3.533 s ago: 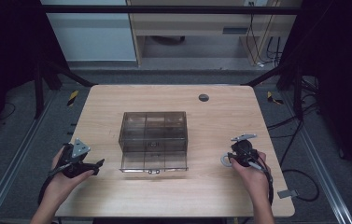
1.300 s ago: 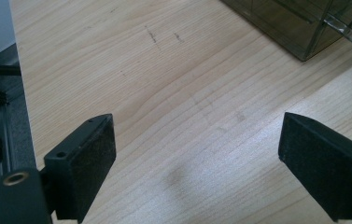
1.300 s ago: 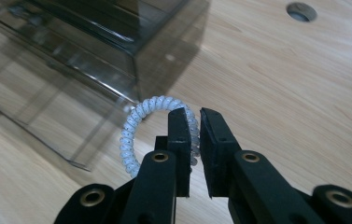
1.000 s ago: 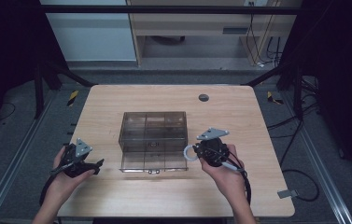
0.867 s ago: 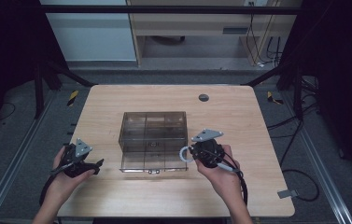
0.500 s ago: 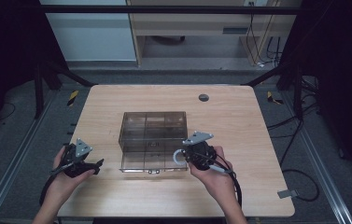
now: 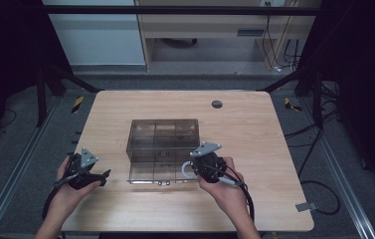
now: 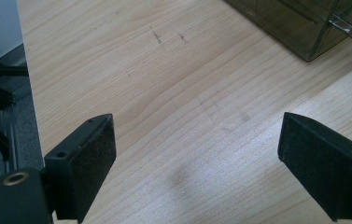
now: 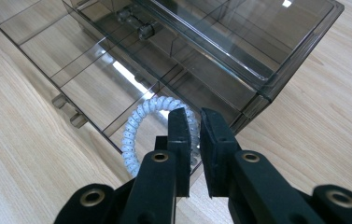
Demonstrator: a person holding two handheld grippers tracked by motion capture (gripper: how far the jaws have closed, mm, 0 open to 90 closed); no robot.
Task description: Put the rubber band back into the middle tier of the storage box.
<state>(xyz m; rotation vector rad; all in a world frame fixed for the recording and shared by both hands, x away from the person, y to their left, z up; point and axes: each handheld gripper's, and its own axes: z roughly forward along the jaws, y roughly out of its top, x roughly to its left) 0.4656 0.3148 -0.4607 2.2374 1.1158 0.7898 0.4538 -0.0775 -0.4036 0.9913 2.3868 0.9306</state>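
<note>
Right gripper view shows the right gripper [image 9: 192, 135] clenched on a white coiled spiral ring [image 9: 138, 126] over the near right compartment of the smoky transparent plastic organizer box [image 9: 267, 88], so lowering and releasing seems next, while the left gripper [image 8: 197, 158] hovers released over the light wooden table [image 8: 164, 93].

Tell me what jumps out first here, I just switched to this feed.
The smoked clear plastic organizer box sits mid-table with its lid swung open toward the person. The right gripper holds a white spiral coil ring over the box's near corner, jaws pinched on it. The left gripper rests wide open over bare tabletop, left of the box.
</note>
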